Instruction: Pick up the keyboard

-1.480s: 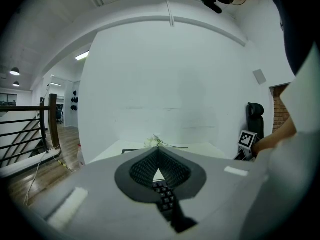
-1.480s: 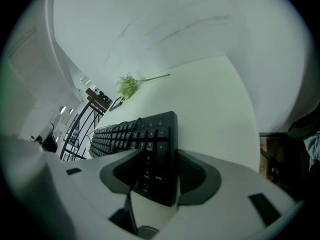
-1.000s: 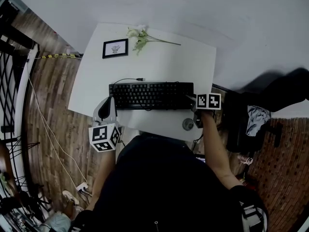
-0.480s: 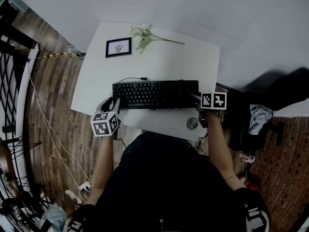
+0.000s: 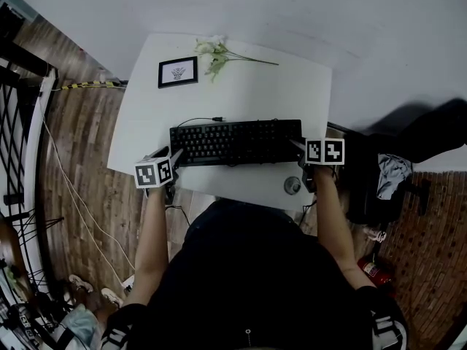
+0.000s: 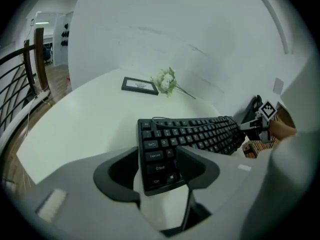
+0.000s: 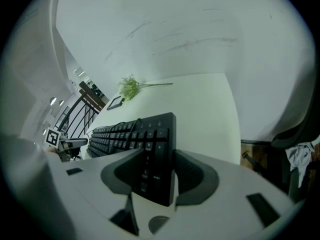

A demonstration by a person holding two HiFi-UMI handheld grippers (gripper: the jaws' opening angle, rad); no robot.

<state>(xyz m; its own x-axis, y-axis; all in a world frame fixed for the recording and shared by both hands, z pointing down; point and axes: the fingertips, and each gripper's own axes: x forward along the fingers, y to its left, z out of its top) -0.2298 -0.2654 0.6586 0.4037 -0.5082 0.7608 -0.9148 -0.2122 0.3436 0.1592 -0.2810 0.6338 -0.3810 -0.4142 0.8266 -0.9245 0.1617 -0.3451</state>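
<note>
keyboard (image 5: 235,142) is lying flat on the desk (image 5: 248,93), towards the front edge, long axis running left to right. Its cable (image 5: 193,119) is curling off the back left, with the plug end lying loose on the desk, so nothing is anchoring it.

right claw (image 5: 296,146) is sitting on the numpad end. In the right gripper view one pad is touching the end edge and the other is lying over the numpad keys. I'm reading that as clamped on the keyboard, not empty.

left claw (image 5: 172,159) is standing wide, and its jaws have just been opening. The left gripper view is showing the Ctrl/Shift corner between the jaws, but I'm not seeing either pad pressing on it yet.

Handling, my guess:
- It's looking like a light, stiff plastic shell, but long, so a one-end lift is going to be levering hard on the right claw with the far end swinging.
- The smooth black casing is probably sliding easily on the pads.
- Keycaps are giving under pressure, so a pad on keys is holding worse than a pad on the frame.
- It's not looking fragile, beyond popping a keycap.

Best hold, as I'm judging it, is both short ends, with pads on the bezel and edge rather than the keys, and both claws lifting level together. The loose cable is going to be trailing along behind.
</note>
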